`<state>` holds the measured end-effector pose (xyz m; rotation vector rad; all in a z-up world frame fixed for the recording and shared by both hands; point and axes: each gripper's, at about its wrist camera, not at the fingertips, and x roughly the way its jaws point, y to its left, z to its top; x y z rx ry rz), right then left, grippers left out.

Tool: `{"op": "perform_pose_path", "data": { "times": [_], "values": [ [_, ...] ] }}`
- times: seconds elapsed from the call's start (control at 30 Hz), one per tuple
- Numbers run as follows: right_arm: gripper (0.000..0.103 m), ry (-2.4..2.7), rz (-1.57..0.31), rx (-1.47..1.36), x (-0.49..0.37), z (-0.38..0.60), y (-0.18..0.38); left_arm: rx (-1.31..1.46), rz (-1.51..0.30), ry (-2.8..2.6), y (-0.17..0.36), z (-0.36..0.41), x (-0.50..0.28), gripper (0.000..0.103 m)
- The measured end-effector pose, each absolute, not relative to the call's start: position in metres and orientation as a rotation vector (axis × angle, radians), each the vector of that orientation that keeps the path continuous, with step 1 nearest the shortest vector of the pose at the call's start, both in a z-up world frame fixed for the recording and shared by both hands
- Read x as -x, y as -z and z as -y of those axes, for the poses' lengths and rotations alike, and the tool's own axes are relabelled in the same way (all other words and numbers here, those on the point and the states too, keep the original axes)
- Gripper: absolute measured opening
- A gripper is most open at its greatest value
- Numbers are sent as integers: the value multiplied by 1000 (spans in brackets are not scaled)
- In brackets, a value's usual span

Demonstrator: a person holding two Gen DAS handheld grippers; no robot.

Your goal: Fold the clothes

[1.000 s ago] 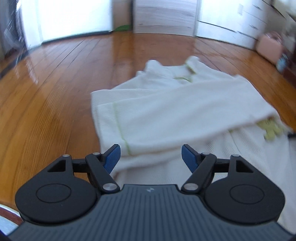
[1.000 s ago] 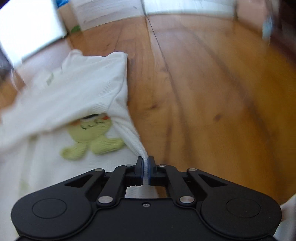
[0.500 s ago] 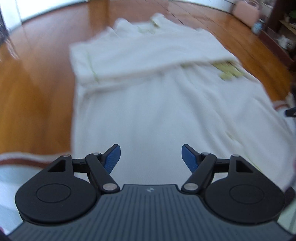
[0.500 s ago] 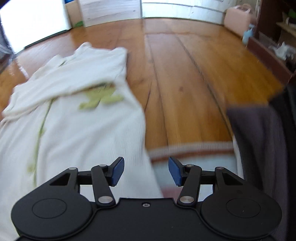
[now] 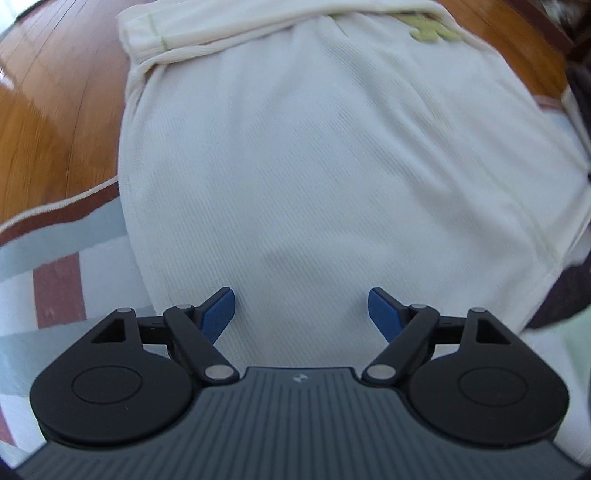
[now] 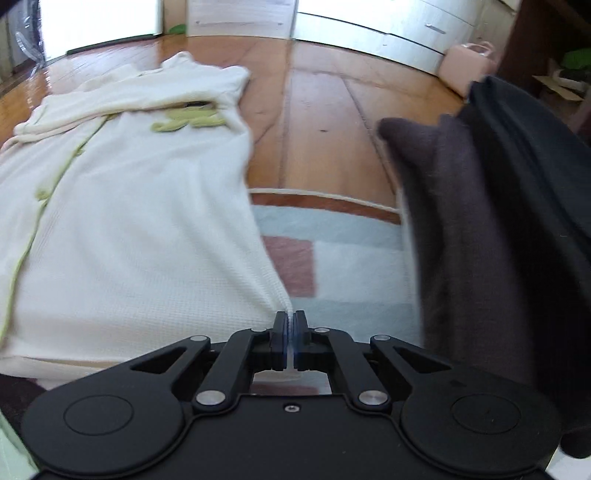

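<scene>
A cream knit garment with green trim and a green appliqué lies flat, partly on the wood floor, partly on a rug. Its sleeves are folded across the far end. My left gripper hangs over the near part of the cloth, jaws opening wide, with nothing pinched between the blue pads. In the right wrist view my right gripper is shut on the garment's near right hem corner, which rises into the closed jaws.
A rug with red and pale blue blocks lies under the garment's near end. Dark clothing is heaped at the right. Wood floor stretches to white cabinets and a pink bag.
Both grippers pulled back from the sleeves to the garment's near end. The right gripper let go of the sleeve, opened, then shut on the hem corner. The left stayed open and tilted downward.
</scene>
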<state>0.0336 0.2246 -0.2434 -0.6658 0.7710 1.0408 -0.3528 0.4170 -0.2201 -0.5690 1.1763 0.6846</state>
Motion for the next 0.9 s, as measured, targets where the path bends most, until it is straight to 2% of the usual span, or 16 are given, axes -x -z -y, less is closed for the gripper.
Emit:
{"op": "perform_pose_path", "data": {
  "times": [0.03, 0.13, 0.2, 0.3, 0.43, 0.67, 0.8, 0.9],
  "values": [
    [0, -1012, -785, 692, -35, -226, 246, 550, -1195, -673, 221, -412, 352, 79],
    [14, -893, -717, 843, -24, -230, 247, 530, -1231, -624, 224, -400, 351, 79],
    [15, -1022, -748, 753, -17, -225, 229, 511, -1219, -586, 220, -393, 347, 79],
    [25, -1314, -961, 557, -5, -222, 209, 516, -1134, -466, 209, -385, 339, 79],
    [27, -1569, -1163, 503, 25, -236, 220, 491, -1052, -284, 205, -369, 326, 77],
    [38, -1605, -1201, 653, 56, -255, 246, 355, -1096, -179, 214, -345, 305, 77],
    [39, -1608, -1100, 714, 68, -254, 240, 276, -1142, -177, 223, -338, 299, 78],
    [43, -1618, -1076, 689, 67, -252, 233, 235, -1161, -165, 225, -334, 298, 79]
  ]
}}
